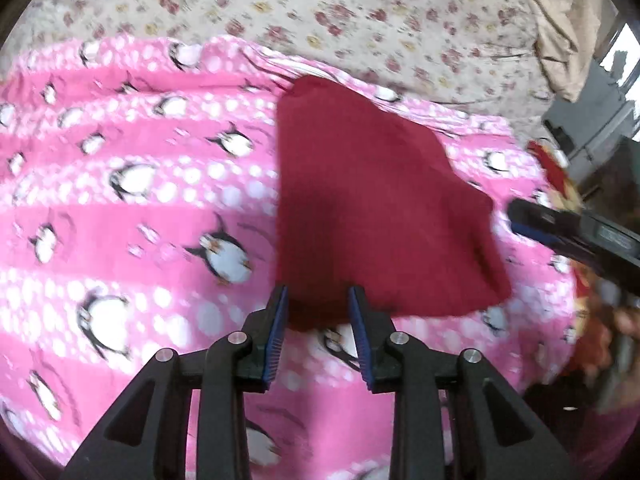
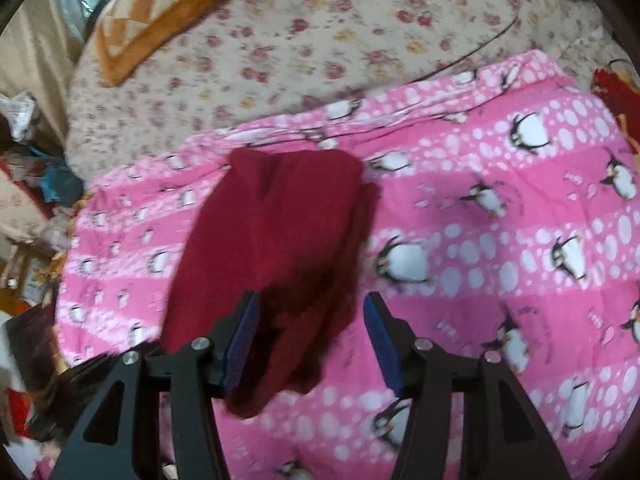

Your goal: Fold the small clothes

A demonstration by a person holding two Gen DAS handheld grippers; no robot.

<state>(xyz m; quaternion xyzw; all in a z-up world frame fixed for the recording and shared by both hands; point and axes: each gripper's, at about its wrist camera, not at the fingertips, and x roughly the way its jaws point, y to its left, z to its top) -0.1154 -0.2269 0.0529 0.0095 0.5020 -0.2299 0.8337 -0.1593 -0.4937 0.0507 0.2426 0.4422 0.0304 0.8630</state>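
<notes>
Mid-fold on red cloth [image 1: 372, 200] atop pink blanket [image 1: 140, 208]. Both jaws wide, holding nothing. Next: pinch near edge, fold over.

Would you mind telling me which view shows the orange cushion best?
The right wrist view: the orange cushion lies in plain sight on the floral sheet, top left. The left wrist view does not show it at all.
</notes>
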